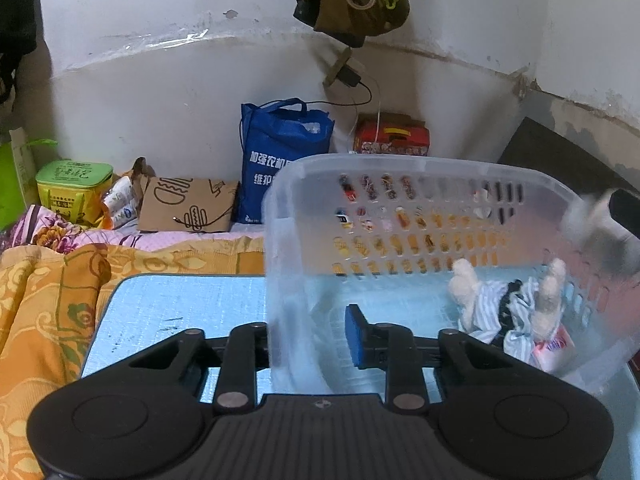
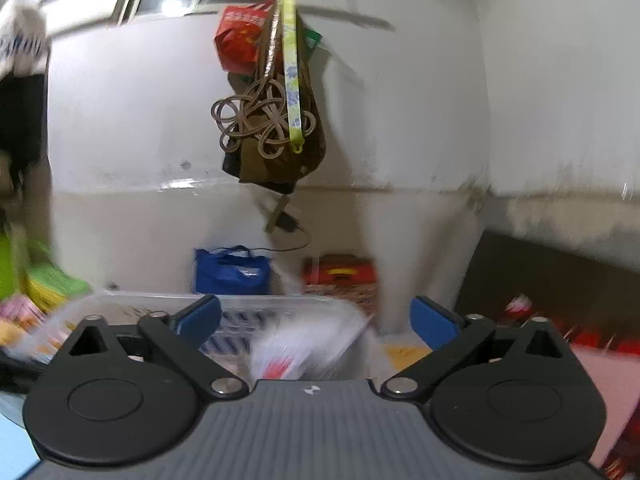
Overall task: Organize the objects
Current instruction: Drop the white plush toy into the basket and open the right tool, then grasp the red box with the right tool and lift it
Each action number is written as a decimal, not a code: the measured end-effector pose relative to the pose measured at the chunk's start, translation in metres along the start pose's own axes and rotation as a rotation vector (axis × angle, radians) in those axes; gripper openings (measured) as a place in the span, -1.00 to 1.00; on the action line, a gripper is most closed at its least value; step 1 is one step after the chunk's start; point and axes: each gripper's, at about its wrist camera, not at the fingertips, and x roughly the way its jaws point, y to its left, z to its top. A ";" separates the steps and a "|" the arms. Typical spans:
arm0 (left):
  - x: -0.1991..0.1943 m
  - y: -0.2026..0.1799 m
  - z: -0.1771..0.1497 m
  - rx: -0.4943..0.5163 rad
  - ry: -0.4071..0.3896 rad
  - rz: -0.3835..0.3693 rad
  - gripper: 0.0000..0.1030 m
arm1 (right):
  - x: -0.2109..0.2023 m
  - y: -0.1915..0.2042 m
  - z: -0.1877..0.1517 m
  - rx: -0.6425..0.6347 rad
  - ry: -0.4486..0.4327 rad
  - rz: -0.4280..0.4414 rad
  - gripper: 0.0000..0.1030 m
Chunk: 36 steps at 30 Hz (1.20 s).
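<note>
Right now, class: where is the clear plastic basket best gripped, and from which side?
Grip the clear plastic basket by its near-left wall, coming from the near side: the left gripper already straddles that thin upright wall, one finger inside, one outside.

Left gripper [image 1: 312, 336]: black linkage arms drawn inward, jaws closed on the near wall of the clear plastic basket [image 1: 280, 240], one blue pad inside, the other hidden behind the wall | Right gripper [image 2: 316, 322]: blue pads spread wide apart, holding nothing, view blurred
</note>
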 end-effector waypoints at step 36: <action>0.006 0.008 0.005 0.084 -0.019 -0.077 -0.44 | -0.030 0.022 -0.085 0.177 0.329 0.264 0.09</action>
